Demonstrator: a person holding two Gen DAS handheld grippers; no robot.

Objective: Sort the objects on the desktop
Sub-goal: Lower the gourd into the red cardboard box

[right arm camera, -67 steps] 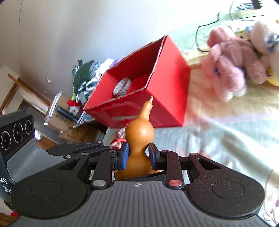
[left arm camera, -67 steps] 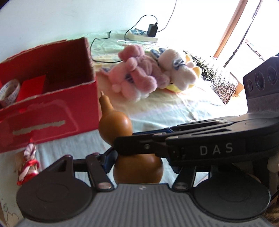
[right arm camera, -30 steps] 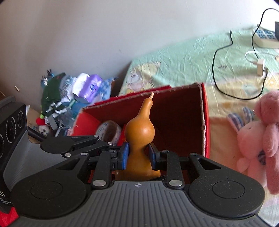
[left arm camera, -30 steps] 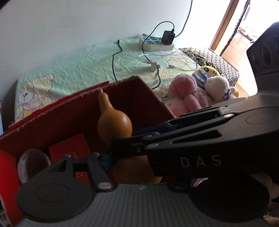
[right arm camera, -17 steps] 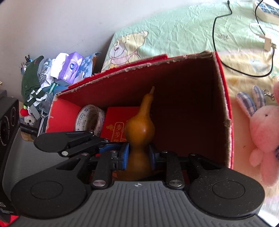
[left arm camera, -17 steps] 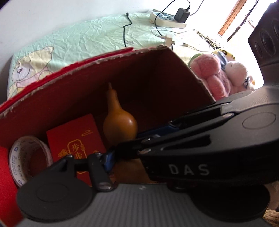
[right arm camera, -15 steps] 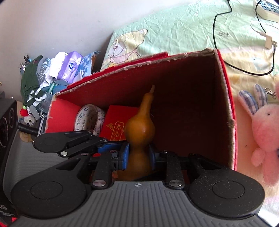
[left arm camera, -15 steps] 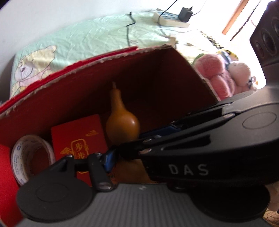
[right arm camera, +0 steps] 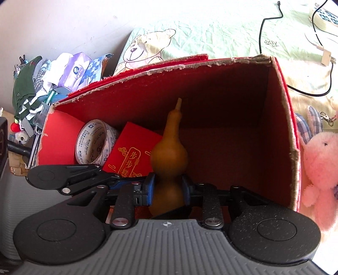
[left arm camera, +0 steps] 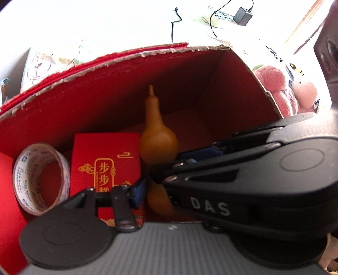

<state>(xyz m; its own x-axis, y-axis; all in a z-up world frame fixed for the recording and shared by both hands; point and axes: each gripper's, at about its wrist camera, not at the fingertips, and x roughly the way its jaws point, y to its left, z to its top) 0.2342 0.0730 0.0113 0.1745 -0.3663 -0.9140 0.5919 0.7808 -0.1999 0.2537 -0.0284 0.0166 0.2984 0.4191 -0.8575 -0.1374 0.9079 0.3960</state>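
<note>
A tan gourd (left arm camera: pixel 158 143) (right arm camera: pixel 169 156) stands upright inside the red cardboard box (left arm camera: pixel 105 101) (right arm camera: pixel 211 95), stem up. My right gripper (right arm camera: pixel 168 188) is shut on its waist with both blue pads pressing it. That right gripper (left arm camera: pixel 190 156) crosses the left wrist view from the right. My left gripper (left arm camera: pixel 164 190) (right arm camera: pixel 118 182) reaches in from the left; its left pad touches the gourd's lower bulb, and its right finger is hidden behind the right gripper. A roll of printed tape (left arm camera: pixel 40 175) (right arm camera: pixel 95 141) and a red envelope (left arm camera: pixel 105 160) (right arm camera: pixel 133 152) lie in the box, left of the gourd.
Pink plush toys (left arm camera: pixel 272 84) (right arm camera: pixel 321 160) lie just right of the box on the bedsheet. A power strip (left arm camera: pixel 224 17) and a black cable (right arm camera: pixel 262 31) lie behind it. A pile of packets and clothes (right arm camera: pixel 42 80) sits to the left. The box floor right of the gourd is bare.
Both grippers carried the gourd from the sheet in front of the box up over its rim. Over the last second it has come down into the box beside the envelope.
</note>
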